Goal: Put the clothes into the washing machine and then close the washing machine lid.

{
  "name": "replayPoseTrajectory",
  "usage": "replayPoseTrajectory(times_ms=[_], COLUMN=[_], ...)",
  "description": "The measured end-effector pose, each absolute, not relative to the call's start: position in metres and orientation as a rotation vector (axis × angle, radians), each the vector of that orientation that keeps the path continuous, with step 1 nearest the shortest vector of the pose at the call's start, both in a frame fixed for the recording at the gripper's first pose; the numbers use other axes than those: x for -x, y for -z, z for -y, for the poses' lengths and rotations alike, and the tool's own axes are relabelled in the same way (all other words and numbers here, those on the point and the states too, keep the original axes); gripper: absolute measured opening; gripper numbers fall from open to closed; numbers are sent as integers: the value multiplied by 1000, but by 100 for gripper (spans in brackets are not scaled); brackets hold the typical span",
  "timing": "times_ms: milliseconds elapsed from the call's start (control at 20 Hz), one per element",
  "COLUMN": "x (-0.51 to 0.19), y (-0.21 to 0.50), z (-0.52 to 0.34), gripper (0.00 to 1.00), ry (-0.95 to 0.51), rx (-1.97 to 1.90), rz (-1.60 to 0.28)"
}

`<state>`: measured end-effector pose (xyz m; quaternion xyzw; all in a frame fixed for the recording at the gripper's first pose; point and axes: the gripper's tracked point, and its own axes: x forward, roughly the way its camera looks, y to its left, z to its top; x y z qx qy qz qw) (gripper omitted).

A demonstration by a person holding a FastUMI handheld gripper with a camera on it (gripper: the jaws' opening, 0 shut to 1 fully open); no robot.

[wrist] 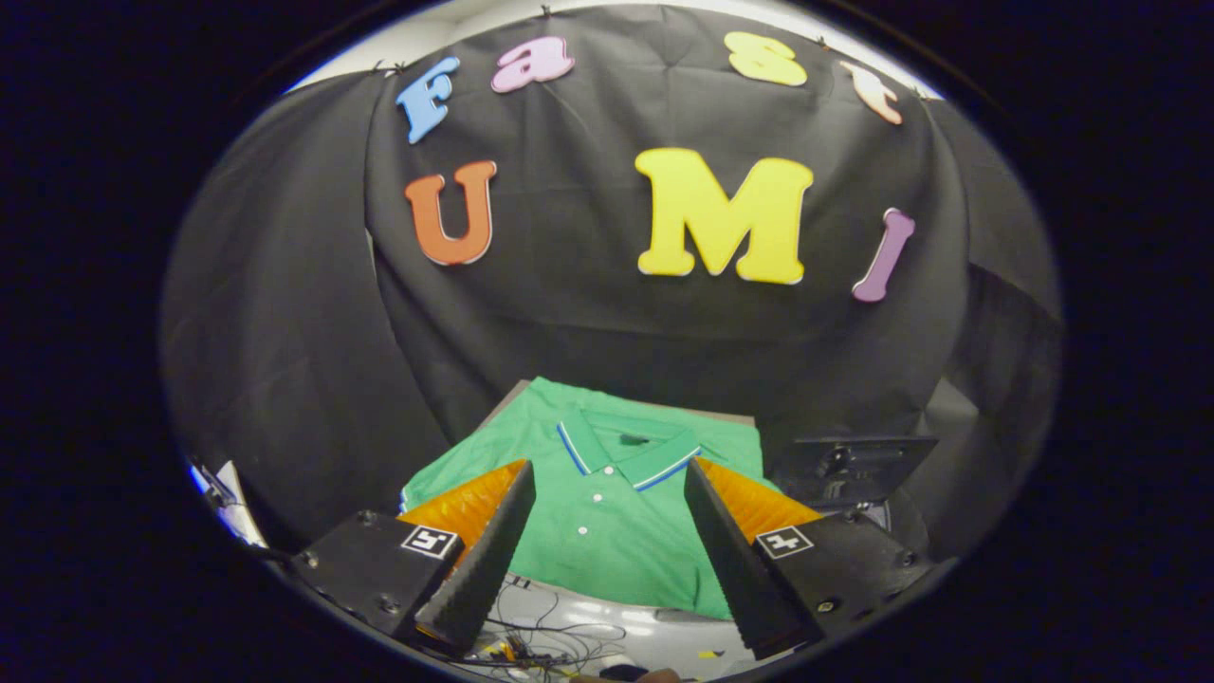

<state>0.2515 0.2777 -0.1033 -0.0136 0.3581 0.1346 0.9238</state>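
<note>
You are holding the gripper [609, 474] with its fingers wide apart, gripping nothing, above a green polo shirt [607, 512] that is lying flat, buttoned, its striped collar [621, 451] just beyond the fingertips.

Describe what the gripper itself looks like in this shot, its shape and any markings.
The gripper has two long wedge-shaped fingers that taper toward the tips, with ribbed, toothed inner faces. Each finger sits on a blocky black mount fixed with visible screws. On top of each mount is a small square black-and-white marker tag. The fingers stand open over the green shirt.
</note>
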Motion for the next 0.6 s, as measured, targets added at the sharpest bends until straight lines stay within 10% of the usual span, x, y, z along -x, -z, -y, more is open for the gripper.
replayPoseTrajectory(times_ms=[600], x=[-291], y=[198], z=[-302], gripper=[99], ry=[-231], rx=[62], rz=[-1205])
